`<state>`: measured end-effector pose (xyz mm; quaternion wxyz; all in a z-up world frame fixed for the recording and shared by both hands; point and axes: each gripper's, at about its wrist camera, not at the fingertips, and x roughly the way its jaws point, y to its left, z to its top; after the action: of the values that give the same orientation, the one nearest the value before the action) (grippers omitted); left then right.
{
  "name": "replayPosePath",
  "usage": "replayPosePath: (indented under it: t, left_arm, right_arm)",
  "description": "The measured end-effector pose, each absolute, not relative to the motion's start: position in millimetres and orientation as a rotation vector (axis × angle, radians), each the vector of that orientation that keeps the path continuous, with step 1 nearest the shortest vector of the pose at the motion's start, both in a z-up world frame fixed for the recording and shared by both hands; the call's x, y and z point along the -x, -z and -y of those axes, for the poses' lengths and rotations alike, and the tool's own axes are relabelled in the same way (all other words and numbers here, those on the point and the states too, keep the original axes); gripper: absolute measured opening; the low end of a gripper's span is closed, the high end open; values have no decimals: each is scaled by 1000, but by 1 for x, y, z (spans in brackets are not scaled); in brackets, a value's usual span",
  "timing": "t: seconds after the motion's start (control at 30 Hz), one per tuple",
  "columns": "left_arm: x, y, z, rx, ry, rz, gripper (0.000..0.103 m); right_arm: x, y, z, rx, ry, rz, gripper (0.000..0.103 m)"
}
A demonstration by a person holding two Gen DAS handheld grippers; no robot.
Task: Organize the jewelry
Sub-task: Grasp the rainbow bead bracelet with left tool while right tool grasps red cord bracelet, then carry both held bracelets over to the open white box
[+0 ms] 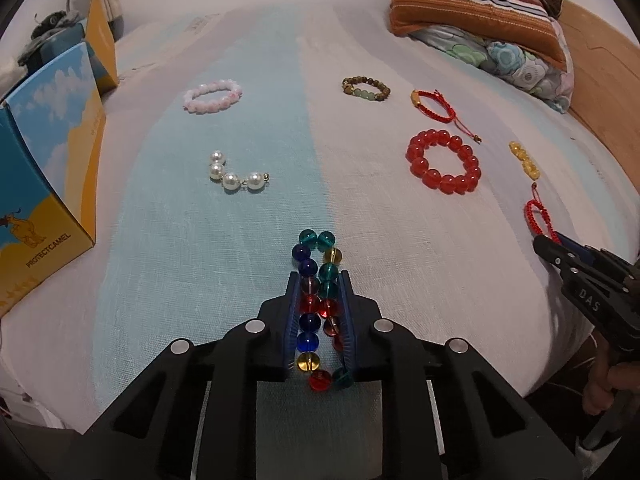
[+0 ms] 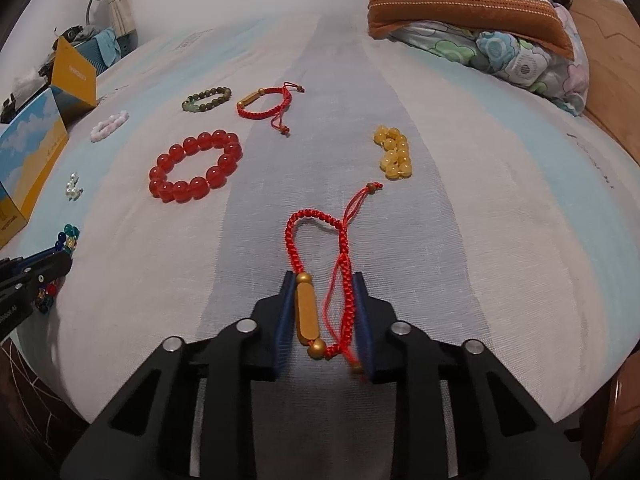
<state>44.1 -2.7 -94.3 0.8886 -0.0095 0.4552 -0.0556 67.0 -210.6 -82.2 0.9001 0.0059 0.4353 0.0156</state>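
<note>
**Both grippers clamped on bracelets at the near edge of the bed**

At far left stands a blue-and-yellow cardboard box (image 1: 44, 184), probably where the pieces are meant to go. On the striped blue-and-white bed sheet (image 1: 240, 240), a pink bead bracelet (image 1: 213, 95) and a short string of white pearls (image 1: 234, 176) lie left of centre, spread out so each can be taken singly.

The left gripper (image 1: 320, 320) points steeply down at the near edge, its blue pads pressed together on a bracelet of mixed blue, teal, red and amber glass beads (image 1: 318, 304), squeezed into a narrow loop on the sheet.

Further right lie a large red bead bracelet (image 2: 196, 166) and a bunch of yellow beads (image 2: 394, 156).

The right gripper (image 2: 324, 320), tilted likewise, has closed on a red braided cord bracelet with a gold tube bead (image 2: 320, 280), at near right. A hand (image 1: 608, 384) grips its handle.
</note>
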Motion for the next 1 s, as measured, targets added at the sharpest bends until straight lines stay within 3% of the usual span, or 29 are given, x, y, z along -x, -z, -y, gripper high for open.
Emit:
replayPosePath:
  t: [0.1,0.37,0.4,1.0]
  left_arm:
    - [-43,91,0,39,135,-951,17]
    - [-41,84,0,56,152,-962,15]
    - [-41,84,-1,60,154,-961,8]
    - [-40,63,0,48,145,-938,9]
  right_arm:
    - [-66,79,212,-19,-31,-902,12]
    - [-62,71,216,-35,-39,-895,12]
    - [-62,70,216,-35,-41,-893,12]
    - [-55,50,219,-52,-49,-856,12]
